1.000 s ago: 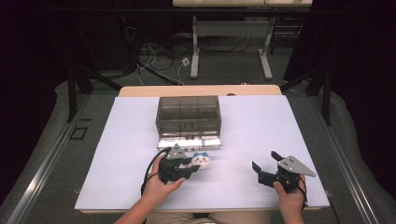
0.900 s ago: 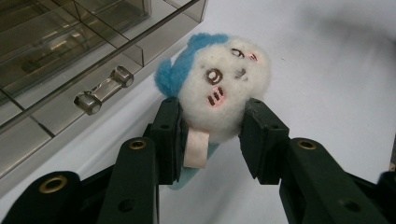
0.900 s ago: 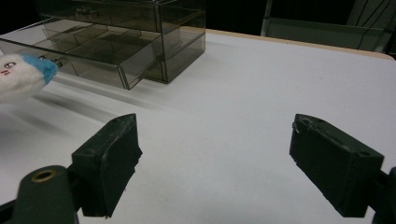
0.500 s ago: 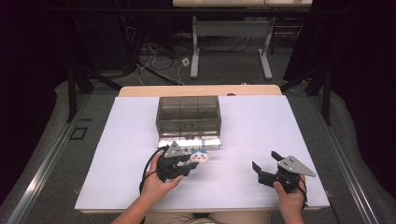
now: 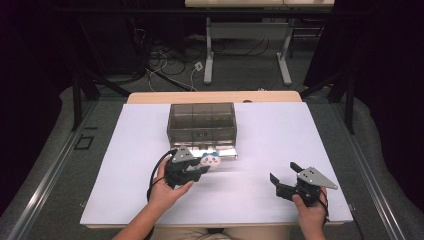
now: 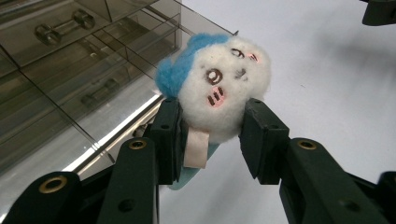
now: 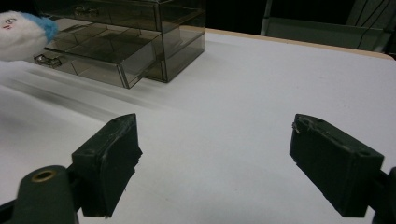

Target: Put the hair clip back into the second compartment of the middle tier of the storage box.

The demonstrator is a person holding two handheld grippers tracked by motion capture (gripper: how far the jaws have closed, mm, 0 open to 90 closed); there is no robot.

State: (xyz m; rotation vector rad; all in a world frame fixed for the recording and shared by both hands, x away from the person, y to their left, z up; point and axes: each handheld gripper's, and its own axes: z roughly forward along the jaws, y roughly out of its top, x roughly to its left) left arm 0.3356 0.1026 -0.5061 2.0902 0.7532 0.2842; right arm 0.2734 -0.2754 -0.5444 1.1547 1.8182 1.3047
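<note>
We held the plush toy (image 6: 219,91) clamped between the left gripper (image 5: 192,170) jaws, just in front of the drawer box (image 5: 202,122) and its open bottom drawer. Our right gripper (image 5: 290,181) rested low, well right of the box, jaws spread wide around nothing.

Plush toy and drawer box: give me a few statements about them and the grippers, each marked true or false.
1. The left gripper is clamped on the plush toy. True.
2. The plush toy lies inside the open drawer. False: it is held in front of the drawer box.
3. The right gripper has its jaws apart with nothing between them. True.
4. The right gripper holds the drawer handle. False: it is well away from the box.
</note>
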